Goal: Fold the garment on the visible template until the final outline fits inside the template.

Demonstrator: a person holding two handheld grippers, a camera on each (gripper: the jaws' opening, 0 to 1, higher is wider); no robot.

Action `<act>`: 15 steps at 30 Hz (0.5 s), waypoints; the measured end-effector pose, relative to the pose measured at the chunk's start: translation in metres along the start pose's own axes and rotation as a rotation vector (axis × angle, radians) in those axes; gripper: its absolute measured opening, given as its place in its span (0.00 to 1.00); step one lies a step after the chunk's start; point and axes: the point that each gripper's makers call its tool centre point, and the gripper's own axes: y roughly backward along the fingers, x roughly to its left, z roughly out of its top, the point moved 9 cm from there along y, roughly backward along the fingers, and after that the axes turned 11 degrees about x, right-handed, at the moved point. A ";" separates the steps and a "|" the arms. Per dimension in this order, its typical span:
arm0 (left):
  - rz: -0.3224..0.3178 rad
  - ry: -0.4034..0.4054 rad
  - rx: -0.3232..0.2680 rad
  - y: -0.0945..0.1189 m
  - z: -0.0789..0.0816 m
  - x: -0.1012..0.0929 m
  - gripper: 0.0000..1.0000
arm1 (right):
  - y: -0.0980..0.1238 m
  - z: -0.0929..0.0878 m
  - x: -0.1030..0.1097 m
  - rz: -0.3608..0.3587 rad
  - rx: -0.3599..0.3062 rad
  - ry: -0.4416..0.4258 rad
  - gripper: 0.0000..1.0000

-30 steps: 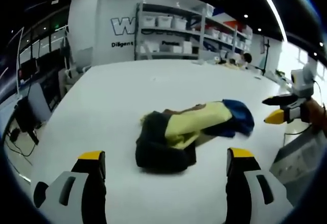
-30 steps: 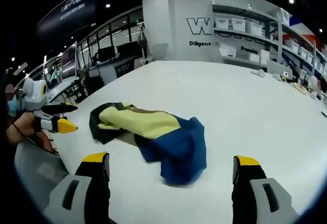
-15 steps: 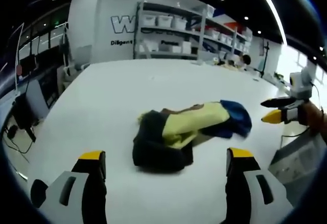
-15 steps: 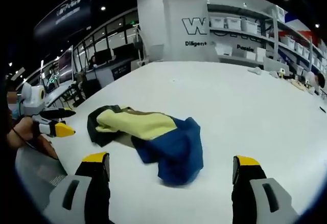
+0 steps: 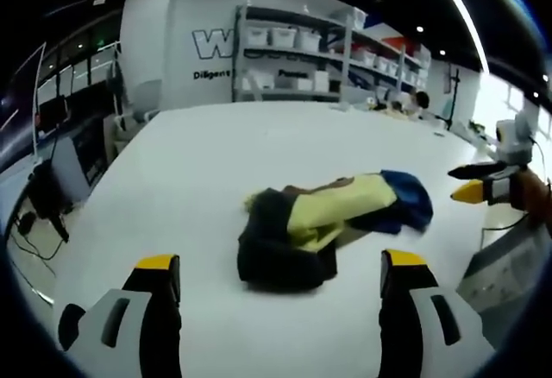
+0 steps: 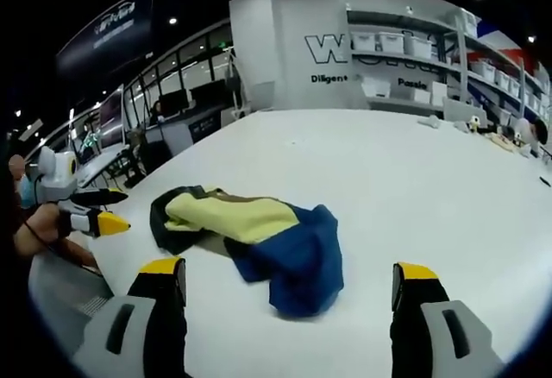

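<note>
The garment (image 5: 332,227) lies crumpled in a loose heap on the white table (image 5: 198,179), just past the middle of the left gripper view: a black part at its 8 o'clock end, a pale yellow panel across the middle, a blue part at its 2 o'clock end. In the right gripper view the same garment (image 6: 259,236) sits just left of centre, with the blue part nearest the camera at 5 o'clock and the black edge toward 9 o'clock. The left gripper (image 5: 272,279) hangs above the table short of the cloth, its yellow-tipped jaws spread wide on either side and touching nothing. The right gripper (image 6: 285,283) is likewise spread wide and apart from the cloth; it also shows at 3 o'clock in the left gripper view, held in a hand (image 5: 530,192). At 12 o'clock beyond the table stand shelves with white bins (image 5: 293,59) against a wall bearing large lettering (image 6: 332,50).
</note>
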 end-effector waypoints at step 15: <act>-0.077 -0.049 0.002 0.005 0.017 0.000 0.80 | 0.005 0.027 -0.006 0.062 -0.028 -0.026 0.95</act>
